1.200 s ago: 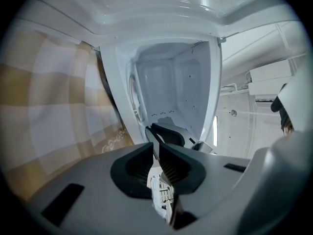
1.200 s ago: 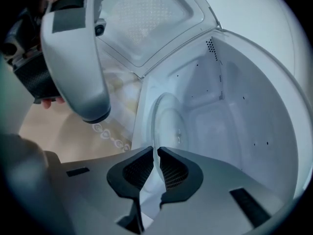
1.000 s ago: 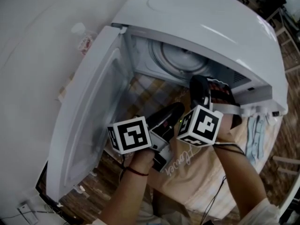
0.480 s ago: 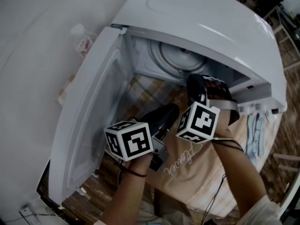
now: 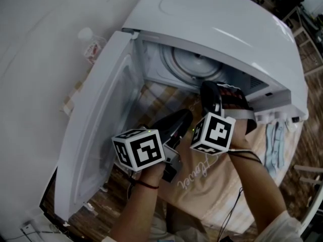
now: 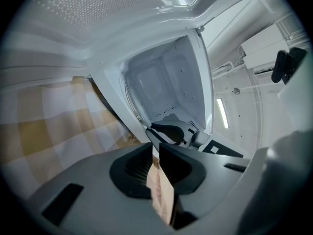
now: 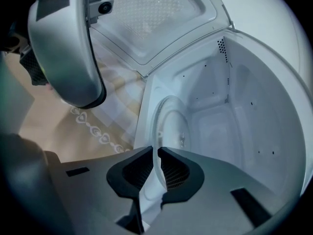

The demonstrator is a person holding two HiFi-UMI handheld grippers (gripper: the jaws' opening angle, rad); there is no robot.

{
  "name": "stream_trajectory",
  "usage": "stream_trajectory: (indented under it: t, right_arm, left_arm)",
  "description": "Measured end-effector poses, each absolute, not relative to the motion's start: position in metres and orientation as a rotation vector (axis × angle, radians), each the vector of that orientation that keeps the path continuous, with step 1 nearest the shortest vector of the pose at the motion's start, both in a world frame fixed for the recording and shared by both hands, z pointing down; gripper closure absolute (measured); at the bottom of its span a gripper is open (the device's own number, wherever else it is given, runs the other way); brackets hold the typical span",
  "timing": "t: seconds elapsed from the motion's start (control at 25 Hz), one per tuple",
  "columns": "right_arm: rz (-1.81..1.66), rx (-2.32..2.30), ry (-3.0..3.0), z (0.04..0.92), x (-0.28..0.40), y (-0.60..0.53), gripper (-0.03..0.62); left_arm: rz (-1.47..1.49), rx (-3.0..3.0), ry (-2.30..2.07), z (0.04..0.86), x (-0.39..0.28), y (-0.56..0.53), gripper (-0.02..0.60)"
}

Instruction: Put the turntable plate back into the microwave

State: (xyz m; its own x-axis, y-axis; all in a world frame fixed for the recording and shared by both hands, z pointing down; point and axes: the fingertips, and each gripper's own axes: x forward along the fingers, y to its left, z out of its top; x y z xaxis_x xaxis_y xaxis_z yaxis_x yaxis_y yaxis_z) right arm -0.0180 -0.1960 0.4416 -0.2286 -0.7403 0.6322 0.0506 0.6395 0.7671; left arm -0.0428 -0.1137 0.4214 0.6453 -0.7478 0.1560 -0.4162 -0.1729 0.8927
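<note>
Task looks nearly finished: the round pale turntable plate [image 5: 194, 64] lies inside the white microwave [image 5: 227, 29], at twelve o'clock from both tools. The left gripper [image 5: 184, 117] and right gripper [image 5: 212, 89] hover at the opening, jaws pressed together on nothing. Only the open white door [image 5: 101, 125], at nine o'clock, seems left to close.

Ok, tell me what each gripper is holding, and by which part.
Nothing: left gripper and right gripper are both shut and empty. The round glass turntable plate sits inside the white microwave.
</note>
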Motion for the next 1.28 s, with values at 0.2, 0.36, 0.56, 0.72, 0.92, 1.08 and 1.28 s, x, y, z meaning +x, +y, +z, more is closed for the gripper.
stream_trajectory:
  t: [0.2,0.36,0.56,0.72,0.92,1.08,1.28]
  right_arm:
    - [-0.851,0.566,-1.647,0.443,-0.019,-0.194,0.533]
    - [-0.85,0.54,-1.645,0.447,-0.019,-0.19,0.533]
    - [-0.878,0.532,-1.641,0.448,-0.018,-0.189,0.533]
    - [-0.958,0.553,-1.633,0.443,-0.02,-0.19,0.533]
    - [-1.019,0.573,-1.628,0.441,-0.019,-0.188,0.533]
    - [-1.001,0.559,-1.654,0.446,-0.019,-0.179,0.533]
    - [-0.928,0.585,-1.692,0.451,-0.012,-0.173,0.531]
  left_arm:
    - [-0.383,1.79,-0.934,0.423,-0.039,-0.113,0.545]
    - [-0.377,1.781,-0.935,0.426,-0.038,-0.112,0.545]
    - [-0.38,1.771,-0.943,0.428,-0.039,-0.113,0.545]
    - [-0.38,1.778,-0.954,0.427,-0.039,-0.114,0.545]
    - [-0.364,1.793,-0.953,0.43,-0.035,-0.113,0.545]
    - [-0.374,1.78,-0.939,0.432,-0.032,-0.113,0.545]
    - [-0.357,1.785,-0.94,0.436,-0.03,-0.111,0.545]
